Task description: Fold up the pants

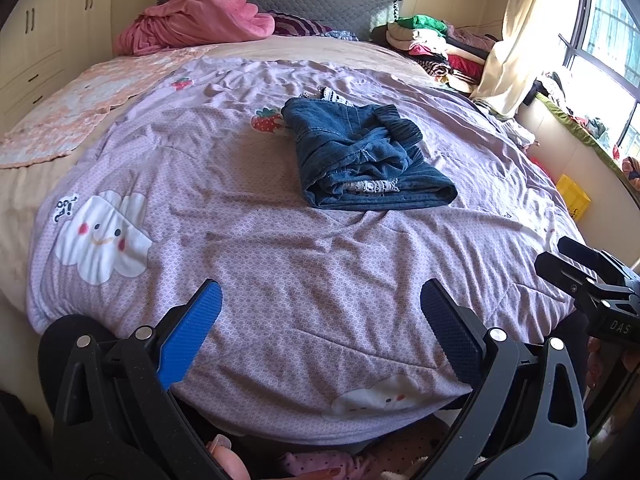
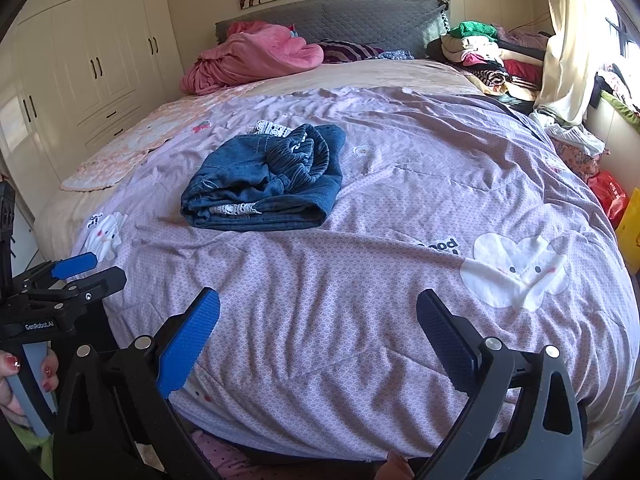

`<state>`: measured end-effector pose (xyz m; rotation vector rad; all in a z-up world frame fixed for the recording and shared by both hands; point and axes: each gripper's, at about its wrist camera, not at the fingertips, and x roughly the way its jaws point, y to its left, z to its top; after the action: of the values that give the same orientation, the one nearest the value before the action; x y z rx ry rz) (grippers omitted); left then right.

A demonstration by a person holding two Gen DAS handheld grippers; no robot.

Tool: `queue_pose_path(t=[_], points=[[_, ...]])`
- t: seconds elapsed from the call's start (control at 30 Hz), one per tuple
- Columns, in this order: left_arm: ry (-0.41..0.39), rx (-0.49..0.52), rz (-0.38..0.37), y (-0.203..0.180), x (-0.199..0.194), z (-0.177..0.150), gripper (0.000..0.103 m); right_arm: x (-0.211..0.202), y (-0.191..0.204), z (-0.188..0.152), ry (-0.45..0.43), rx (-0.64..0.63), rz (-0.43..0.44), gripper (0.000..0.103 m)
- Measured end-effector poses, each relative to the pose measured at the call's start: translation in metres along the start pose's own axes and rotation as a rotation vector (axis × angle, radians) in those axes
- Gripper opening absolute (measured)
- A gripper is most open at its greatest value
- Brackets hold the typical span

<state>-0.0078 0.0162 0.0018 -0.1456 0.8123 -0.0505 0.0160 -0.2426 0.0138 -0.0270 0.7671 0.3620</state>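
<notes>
The left gripper (image 1: 322,308) hangs spread wide and empty above the near edge of the bed (image 1: 280,264), and the right gripper (image 2: 318,320) is likewise spread and empty beside it. Ahead at about 12 o'clock from the left gripper, and 11 o'clock from the right, the denim pants (image 1: 360,160) lie folded into a bundle on the lilac quilt (image 2: 400,200), well apart from both. The bundle's long axis runs roughly from 11 to 5 o'clock in the left view, folded edge nearest. Its inner layers are hidden; only lace trim (image 2: 236,210) peeks out.
</notes>
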Motion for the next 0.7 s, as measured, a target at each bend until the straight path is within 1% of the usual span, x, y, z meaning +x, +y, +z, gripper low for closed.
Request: queue_pose_path(t=[0.7], points=[[0.01,0.0,0.003,-0.0002,0.0017,-0.0019,0.093,-0.0009,-0.0006,0.0003,0.004,-0.001,-0.01,0.098]])
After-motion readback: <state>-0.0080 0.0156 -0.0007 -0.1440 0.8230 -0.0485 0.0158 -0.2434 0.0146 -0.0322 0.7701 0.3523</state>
